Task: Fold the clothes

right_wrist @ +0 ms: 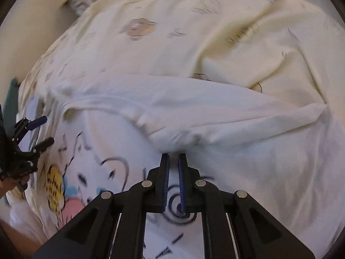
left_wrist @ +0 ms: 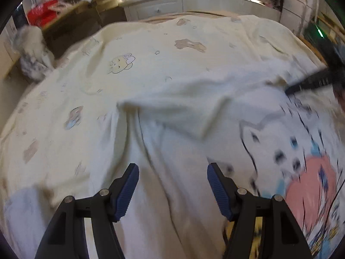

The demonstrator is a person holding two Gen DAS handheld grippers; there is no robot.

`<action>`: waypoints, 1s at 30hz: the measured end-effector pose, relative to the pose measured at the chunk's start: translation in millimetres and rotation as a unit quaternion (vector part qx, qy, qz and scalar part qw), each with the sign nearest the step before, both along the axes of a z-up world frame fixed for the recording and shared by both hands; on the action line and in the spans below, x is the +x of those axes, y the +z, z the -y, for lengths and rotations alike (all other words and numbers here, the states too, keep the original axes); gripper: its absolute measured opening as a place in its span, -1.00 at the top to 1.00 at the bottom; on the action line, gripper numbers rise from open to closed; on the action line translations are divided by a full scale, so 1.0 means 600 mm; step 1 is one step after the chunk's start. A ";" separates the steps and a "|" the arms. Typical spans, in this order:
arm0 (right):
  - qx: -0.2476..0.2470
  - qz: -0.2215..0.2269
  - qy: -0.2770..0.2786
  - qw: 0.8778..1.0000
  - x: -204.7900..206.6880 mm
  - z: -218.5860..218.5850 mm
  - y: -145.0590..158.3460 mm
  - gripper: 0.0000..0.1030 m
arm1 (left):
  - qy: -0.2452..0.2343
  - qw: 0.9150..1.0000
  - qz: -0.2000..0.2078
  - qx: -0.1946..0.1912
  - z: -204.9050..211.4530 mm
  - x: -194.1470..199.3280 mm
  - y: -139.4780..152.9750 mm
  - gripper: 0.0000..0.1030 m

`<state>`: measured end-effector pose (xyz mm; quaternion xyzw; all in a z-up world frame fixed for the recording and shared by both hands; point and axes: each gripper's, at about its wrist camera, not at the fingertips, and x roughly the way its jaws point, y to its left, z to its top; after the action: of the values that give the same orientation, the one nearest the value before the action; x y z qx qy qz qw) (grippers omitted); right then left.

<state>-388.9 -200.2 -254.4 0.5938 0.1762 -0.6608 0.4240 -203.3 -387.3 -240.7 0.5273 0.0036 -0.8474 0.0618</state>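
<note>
A white T-shirt [left_wrist: 183,112] with a pink, blue and yellow cartoon print [left_wrist: 308,183] lies on a cream cartoon-patterned bedsheet [left_wrist: 133,49]. Part of it is folded over in a thick band [right_wrist: 194,110] across the printed front [right_wrist: 103,168]. My left gripper [left_wrist: 173,168] hovers open over the plain white cloth with nothing between its fingers. It also shows at the left edge of the right wrist view as the left gripper [right_wrist: 43,131]. My right gripper [right_wrist: 173,155] is nearly shut, with a thin empty slit, and its tips are at the fold's edge. In the left wrist view the right gripper [left_wrist: 308,84] is a blurred dark bar.
Beyond the bed stand a white bedside cabinet [left_wrist: 157,7] and cardboard boxes [left_wrist: 71,21] holding red packaging. A fluffy grey-white bundle [left_wrist: 32,51] lies at the bed's left edge. The sheet [right_wrist: 258,49] is rumpled behind the shirt.
</note>
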 end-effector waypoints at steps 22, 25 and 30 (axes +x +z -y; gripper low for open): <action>-0.014 -0.183 0.022 0.983 -0.056 0.101 0.117 0.77 | 0.015 0.993 -0.101 -0.060 0.105 -0.176 0.112 -0.44; -0.038 -0.143 0.039 0.988 0.004 0.092 0.108 0.77 | 0.016 0.995 -0.097 -0.021 0.116 -0.125 0.120 -0.44; -0.103 -0.104 0.073 0.986 0.146 0.019 0.158 0.77 | -0.045 0.998 -0.045 0.009 0.072 0.054 0.105 -0.44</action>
<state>-301.2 -211.8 -159.8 0.4603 0.1931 -0.7009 0.5095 -171.0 -430.8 -177.8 0.4887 -0.0097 -0.8722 0.0182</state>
